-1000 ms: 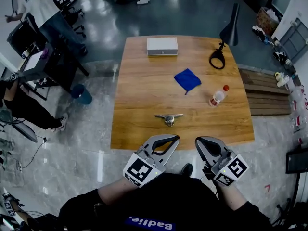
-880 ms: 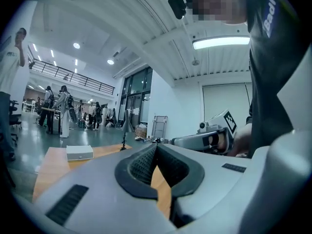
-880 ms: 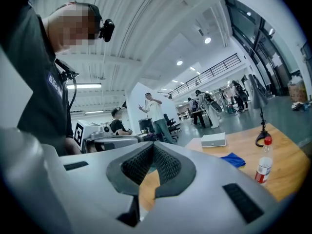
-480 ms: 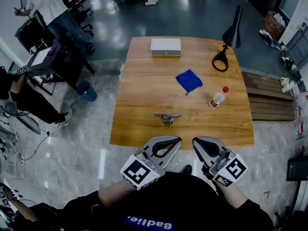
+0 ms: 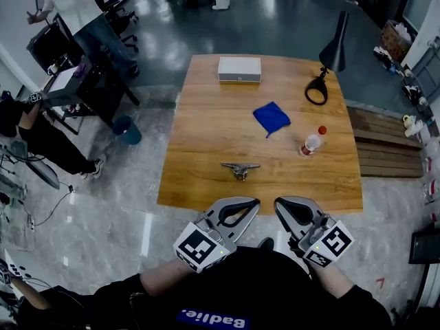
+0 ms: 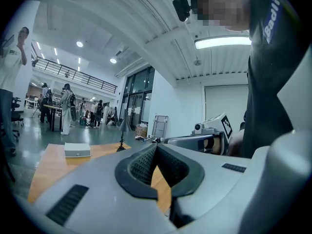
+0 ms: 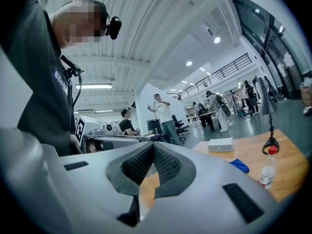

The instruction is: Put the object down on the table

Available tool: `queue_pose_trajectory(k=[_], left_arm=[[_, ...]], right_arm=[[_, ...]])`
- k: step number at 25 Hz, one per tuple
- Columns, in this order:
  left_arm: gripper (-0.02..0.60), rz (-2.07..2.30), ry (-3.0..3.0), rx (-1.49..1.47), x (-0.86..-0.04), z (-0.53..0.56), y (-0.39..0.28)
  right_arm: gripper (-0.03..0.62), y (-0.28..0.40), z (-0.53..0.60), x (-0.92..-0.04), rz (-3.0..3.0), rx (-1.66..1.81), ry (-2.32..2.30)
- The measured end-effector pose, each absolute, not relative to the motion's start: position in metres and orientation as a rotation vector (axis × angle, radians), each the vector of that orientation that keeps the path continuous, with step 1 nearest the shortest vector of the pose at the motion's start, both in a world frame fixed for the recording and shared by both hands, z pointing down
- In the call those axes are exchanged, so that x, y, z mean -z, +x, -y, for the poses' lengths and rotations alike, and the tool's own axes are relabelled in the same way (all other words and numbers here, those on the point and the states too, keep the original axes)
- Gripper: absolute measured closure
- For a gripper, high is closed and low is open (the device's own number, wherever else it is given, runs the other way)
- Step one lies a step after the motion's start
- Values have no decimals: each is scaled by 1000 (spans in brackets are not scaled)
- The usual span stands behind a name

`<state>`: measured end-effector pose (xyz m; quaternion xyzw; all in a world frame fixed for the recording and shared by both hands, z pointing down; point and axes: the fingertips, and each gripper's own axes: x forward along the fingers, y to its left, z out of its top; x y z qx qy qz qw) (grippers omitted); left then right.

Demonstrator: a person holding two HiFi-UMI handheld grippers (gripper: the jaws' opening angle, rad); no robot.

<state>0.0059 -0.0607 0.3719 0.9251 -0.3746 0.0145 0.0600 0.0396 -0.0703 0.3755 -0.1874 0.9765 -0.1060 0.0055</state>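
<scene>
A small silvery metal object [image 5: 240, 168] with two outstretched arms lies on the wooden table [image 5: 206, 136], near its front edge. Nothing touches it. Both grippers hover level in front of the person's body, just short of the table's edge. My left gripper [image 5: 256, 202] has its jaws closed tip to tip with nothing between them, as the left gripper view [image 6: 156, 146] shows. My right gripper [image 5: 278, 203] sits beside it, also shut and empty [image 7: 152, 144]. Each points toward the other side of the table.
On the table are a blue cloth [image 5: 271, 117], a red-capped bottle [image 5: 311, 140] lying at the right, a white box [image 5: 239, 69] at the far edge and a black lamp [image 5: 323, 74] at the far right. People and office chairs [image 5: 89, 60] stand left of the table.
The head view has shifted slightly, so the table sits a little lower in the picture. Both grippers stay shut and empty near the body; the left one has edged slightly.
</scene>
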Motion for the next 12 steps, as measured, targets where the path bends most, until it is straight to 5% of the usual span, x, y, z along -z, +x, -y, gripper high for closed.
queue_pose_trajectory(k=[12], left_arm=[[574,1150,2789,-62,-379,62,10]], right_arm=[[589,45,72,-378,-3061,338,-584]])
